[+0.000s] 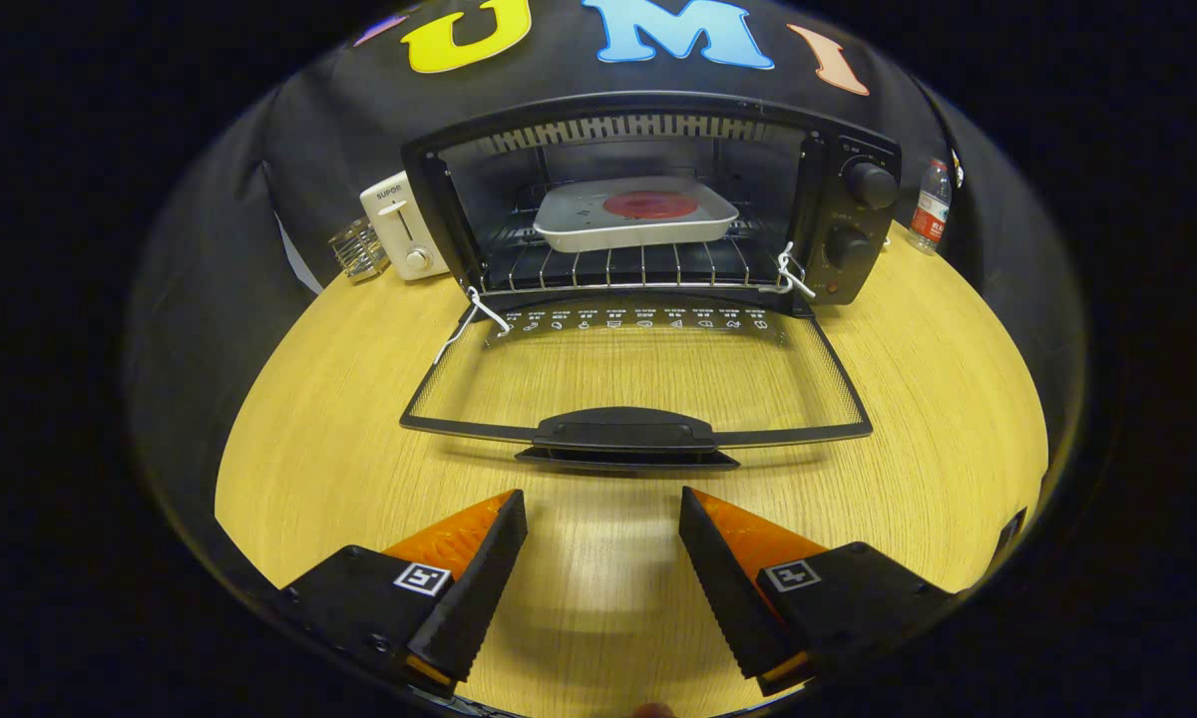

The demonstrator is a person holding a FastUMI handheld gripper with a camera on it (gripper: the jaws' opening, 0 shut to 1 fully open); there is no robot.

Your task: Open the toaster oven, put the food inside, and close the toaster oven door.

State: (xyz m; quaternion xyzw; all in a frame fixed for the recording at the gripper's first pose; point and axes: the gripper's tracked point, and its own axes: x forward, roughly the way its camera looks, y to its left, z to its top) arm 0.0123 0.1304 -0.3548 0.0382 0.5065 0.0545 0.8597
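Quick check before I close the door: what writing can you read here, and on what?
"SUPOR": white toaster, left of the oven.
Open oven door: row of symbols, too small to read.
Knobs, bottle label: too small.
Gripper: fingers open, short of the door handle, no words.

Cloth-walled test booth, wooden table (359,399), toaster oven (648,199)
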